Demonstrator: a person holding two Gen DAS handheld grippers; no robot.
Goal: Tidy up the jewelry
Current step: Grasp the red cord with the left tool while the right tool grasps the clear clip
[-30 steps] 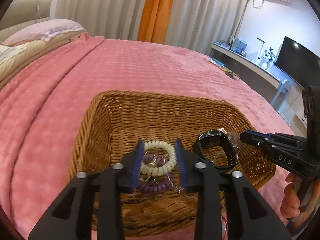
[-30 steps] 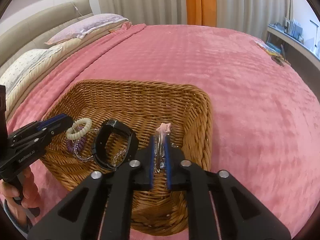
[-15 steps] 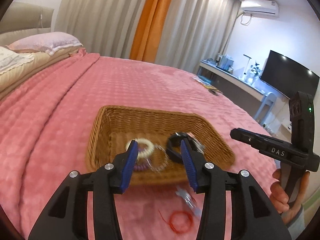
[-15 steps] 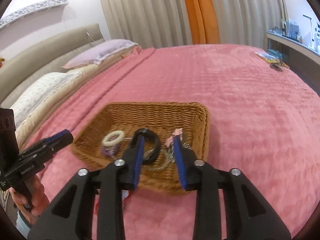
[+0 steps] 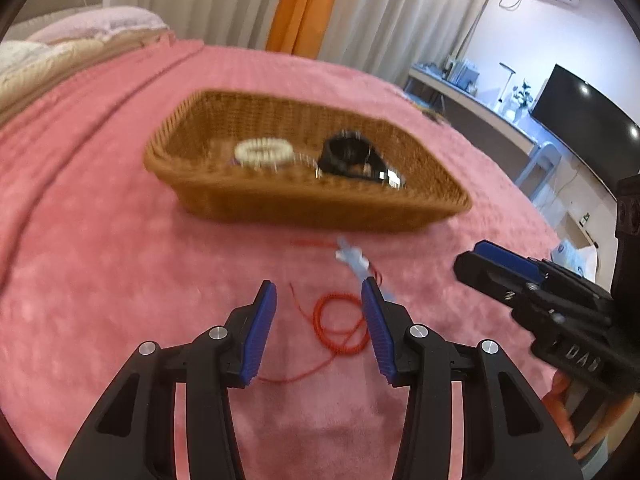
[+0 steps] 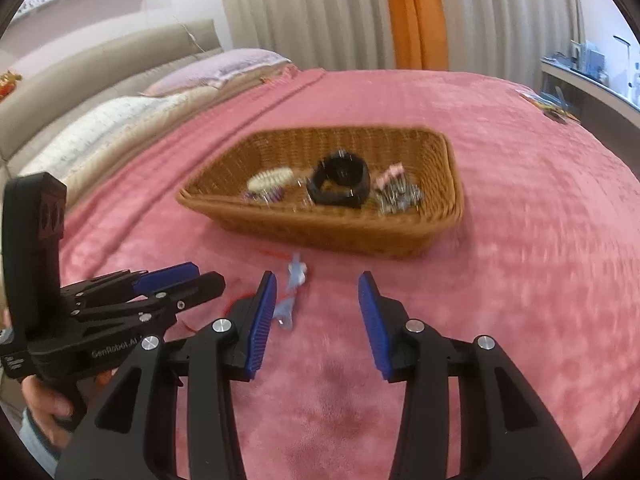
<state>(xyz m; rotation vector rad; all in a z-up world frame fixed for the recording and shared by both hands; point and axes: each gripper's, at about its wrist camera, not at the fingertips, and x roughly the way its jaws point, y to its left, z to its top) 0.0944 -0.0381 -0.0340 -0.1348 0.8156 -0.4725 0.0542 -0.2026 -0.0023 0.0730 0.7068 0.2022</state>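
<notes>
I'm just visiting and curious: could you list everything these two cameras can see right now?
wicker basket: one, brown, on the bed.
white coil bracelet: one, in the basket, left part.
black watch: one, in the basket, middle.
pink and silver pieces: a blurred tangle, in the basket, right part.
red cord: one, looped, on the blanket in front of the basket.
pale blue piece: one, blurred, on the blanket beside the cord.
pink blanket: one, covers the bed.
pillows: at the head.
left gripper: open, above the cord.
right gripper: open, empty.
</notes>
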